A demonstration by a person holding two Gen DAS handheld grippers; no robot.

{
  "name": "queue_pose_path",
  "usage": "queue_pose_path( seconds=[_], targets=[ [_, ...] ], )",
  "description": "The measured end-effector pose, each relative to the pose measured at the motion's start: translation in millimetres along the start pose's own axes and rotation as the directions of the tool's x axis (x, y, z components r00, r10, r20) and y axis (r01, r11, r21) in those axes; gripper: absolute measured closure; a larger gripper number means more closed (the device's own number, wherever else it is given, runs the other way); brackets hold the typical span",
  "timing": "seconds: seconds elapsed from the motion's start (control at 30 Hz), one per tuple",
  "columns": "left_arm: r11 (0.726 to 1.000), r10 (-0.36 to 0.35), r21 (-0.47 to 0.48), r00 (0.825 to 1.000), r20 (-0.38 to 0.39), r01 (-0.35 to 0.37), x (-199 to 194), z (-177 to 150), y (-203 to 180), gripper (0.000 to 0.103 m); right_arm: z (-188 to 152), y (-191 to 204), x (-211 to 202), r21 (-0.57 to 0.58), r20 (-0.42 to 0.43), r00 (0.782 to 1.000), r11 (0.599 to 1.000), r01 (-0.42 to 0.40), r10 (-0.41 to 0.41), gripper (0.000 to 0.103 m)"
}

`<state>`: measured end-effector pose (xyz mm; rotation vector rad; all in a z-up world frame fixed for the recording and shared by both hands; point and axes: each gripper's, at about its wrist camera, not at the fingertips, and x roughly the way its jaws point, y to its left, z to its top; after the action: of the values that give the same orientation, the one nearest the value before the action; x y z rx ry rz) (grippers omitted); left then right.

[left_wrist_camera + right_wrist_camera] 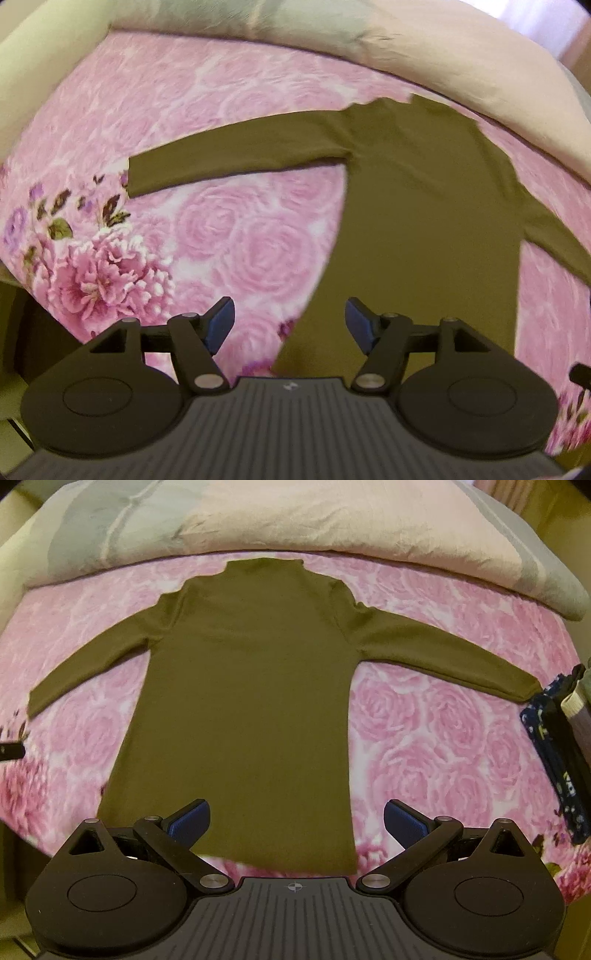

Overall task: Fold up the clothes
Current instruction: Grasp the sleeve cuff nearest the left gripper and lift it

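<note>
1. A bed [424, 716] covered in a pink rose-print sheet carried everything.
2. An olive long-sleeved top [243, 701] lay flat on it, sleeves spread.
3. A pale duvet [295, 520] lay along the far edge.
4. Dark, possibly folded clothes [557, 760] sat at the right.

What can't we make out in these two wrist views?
- Sweater right sleeve end: left wrist view, cut off by the frame edge.
- Sweater hem: both views, partly behind the left gripper and right gripper bodies.
- Dark patterned cloth: right wrist view, at the edge, too distorted to identify.
- Bedding: left wrist view, motion-blurred.
</note>
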<state>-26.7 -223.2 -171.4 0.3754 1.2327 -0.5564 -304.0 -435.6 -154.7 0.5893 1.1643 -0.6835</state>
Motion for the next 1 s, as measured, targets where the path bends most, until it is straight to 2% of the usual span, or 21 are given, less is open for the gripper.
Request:
queue_pose_path(
  seconds=[0.1,0.23,0.33,0.43,0.5,0.6,0.63,0.73,0.77,0.8,0.93,0.97,1.0],
  targets=[
    [0.994,-0.023,-0.104,1.0,-0.02,0.021,33,23,27,0.04,18,-5,18,0.087,0.013,1.0,0.996,-0.02,0.019,0.0],
    [0.965,-0.06,-0.257,0.998,-0.024,0.052,81,53,68,0.04,33,-11,49,0.192,-0.009,1.0,0.981,-0.022,0.025,0.0],
    [0.935,-0.079,-0.348,0.997,-0.01,0.07,113,67,94,0.04,43,-15,73,0.254,-0.032,0.999,0.967,-0.011,0.02,0.0],
    [0.884,-0.101,-0.459,0.995,0.013,0.095,146,76,128,0.04,44,-17,93,0.249,-0.054,0.998,0.968,0.035,-0.023,0.0],
    [0.832,-0.108,-0.543,0.993,0.047,0.117,164,76,153,0.041,45,-17,107,0.246,-0.069,0.996,0.967,0.066,-0.051,0.0],
    [0.713,-0.117,-0.677,0.983,0.143,0.183,185,69,191,0.041,42,-20,127,0.253,-0.087,0.992,0.961,0.11,-0.09,0.0],
    [0.664,-0.114,-0.718,0.977,0.178,0.208,190,65,202,0.041,40,-21,132,0.264,-0.081,0.991,0.957,0.123,-0.106,0.0],
    [0.476,-0.115,-0.823,0.95,0.291,0.31,208,50,233,0.041,38,-26,148,0.303,-0.061,0.989,0.942,0.145,-0.133,0.0],
    [0.427,-0.116,-0.84,0.942,0.316,0.334,214,47,239,0.045,38,-29,152,0.313,-0.057,0.99,0.939,0.142,-0.131,0.0],
    [0.391,-0.113,-0.849,0.934,0.34,0.356,219,44,244,0.047,39,-31,157,0.322,-0.053,0.99,0.937,0.139,-0.129,0.0],
    [0.316,-0.085,-0.844,0.899,0.429,0.433,232,38,249,0.049,39,-37,173,0.319,-0.045,0.99,0.937,0.142,-0.135,0.0],
    [0.307,-0.074,-0.84,0.891,0.448,0.447,235,37,249,0.049,39,-38,177,0.316,-0.045,0.99,0.938,0.143,-0.135,0.0],
    [0.31,-0.06,-0.834,0.885,0.462,0.456,237,38,249,0.05,38,-40,180,0.315,-0.044,0.99,0.938,0.142,-0.135,0.0]
  ],
)
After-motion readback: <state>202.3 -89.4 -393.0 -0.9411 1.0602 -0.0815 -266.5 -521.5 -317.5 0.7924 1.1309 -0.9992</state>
